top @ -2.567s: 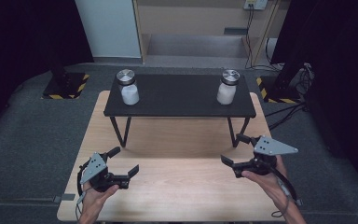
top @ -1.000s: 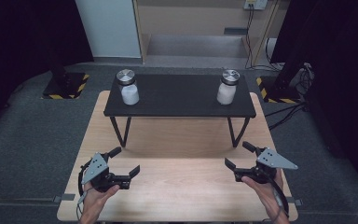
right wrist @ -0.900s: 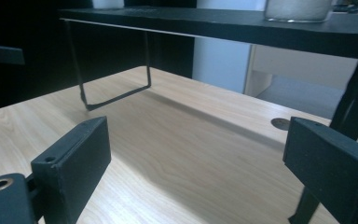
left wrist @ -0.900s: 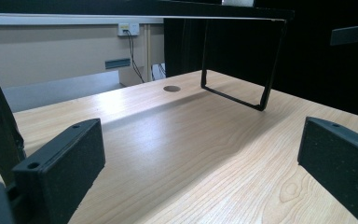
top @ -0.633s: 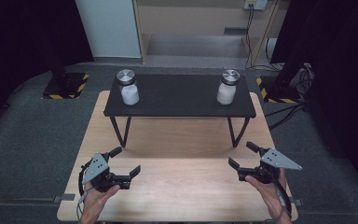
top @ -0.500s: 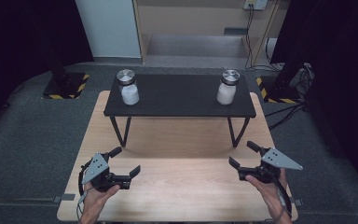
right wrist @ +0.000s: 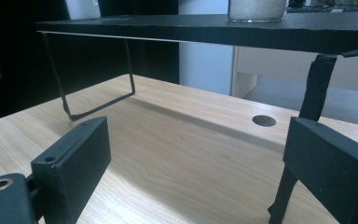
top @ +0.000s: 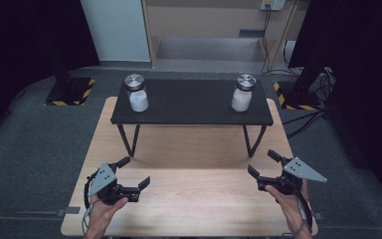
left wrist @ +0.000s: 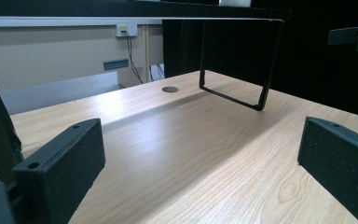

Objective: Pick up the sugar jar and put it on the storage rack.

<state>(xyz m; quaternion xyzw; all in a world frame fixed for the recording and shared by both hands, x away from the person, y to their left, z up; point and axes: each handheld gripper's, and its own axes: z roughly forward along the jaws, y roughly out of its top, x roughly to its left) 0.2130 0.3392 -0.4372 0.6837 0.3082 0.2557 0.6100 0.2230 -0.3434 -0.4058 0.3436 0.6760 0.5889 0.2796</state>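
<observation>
Jars (top: 138, 95) sit apart on black shelf (top: 194, 107); left gripper (top: 135, 173) and right gripper (top: 263, 163) gape wide, holding nothing.

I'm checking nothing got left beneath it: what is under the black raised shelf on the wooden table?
Under the black shelf lies bare wooden table, with the shelf's thin black legs and a round hole in the tabletop. The high view hides the strip directly beneath the shelf.

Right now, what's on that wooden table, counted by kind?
Jars with metal lids: 2
Black raised shelf: 1
Hand-held grippers: 2, left gripper, right gripper, both open and holding nothing
Total: 5
</observation>
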